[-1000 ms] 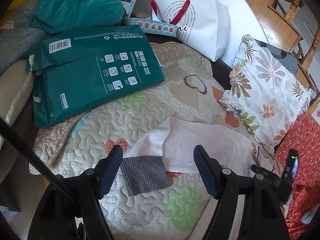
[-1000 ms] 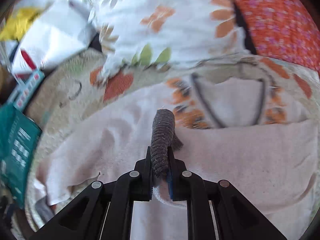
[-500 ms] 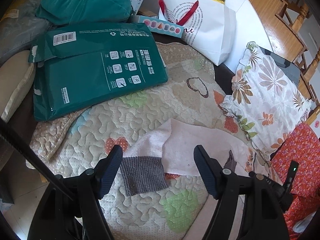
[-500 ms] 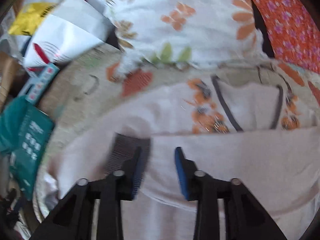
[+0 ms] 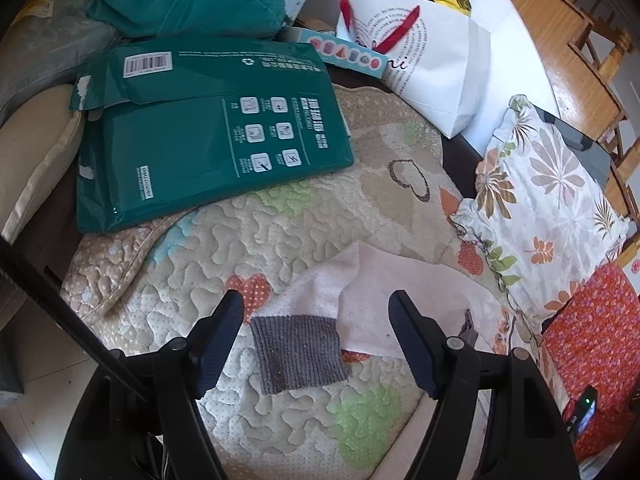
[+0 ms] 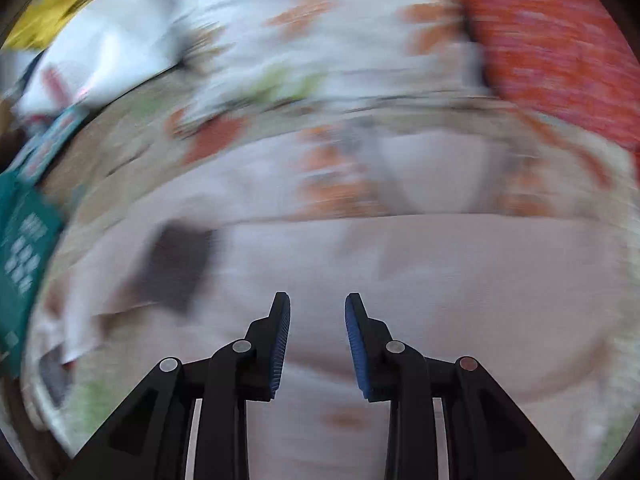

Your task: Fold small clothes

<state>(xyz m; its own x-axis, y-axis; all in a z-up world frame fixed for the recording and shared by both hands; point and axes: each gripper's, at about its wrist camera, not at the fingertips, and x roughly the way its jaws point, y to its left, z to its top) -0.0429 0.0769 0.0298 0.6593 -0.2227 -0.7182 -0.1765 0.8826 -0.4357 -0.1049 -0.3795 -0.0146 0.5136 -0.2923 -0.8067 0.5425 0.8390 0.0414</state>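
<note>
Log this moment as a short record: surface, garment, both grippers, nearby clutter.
surface: quilted pad with heart patches
garment: pale pink knit piece with a grey ribbed cuff, lying flat on the pad
left gripper: open, cuff between its fingers, not gripped
right gripper: open, holding nothing; view motion-blurred
clutter: green mailer bag, white paper bag, floral pillow, teal cushion
</note>
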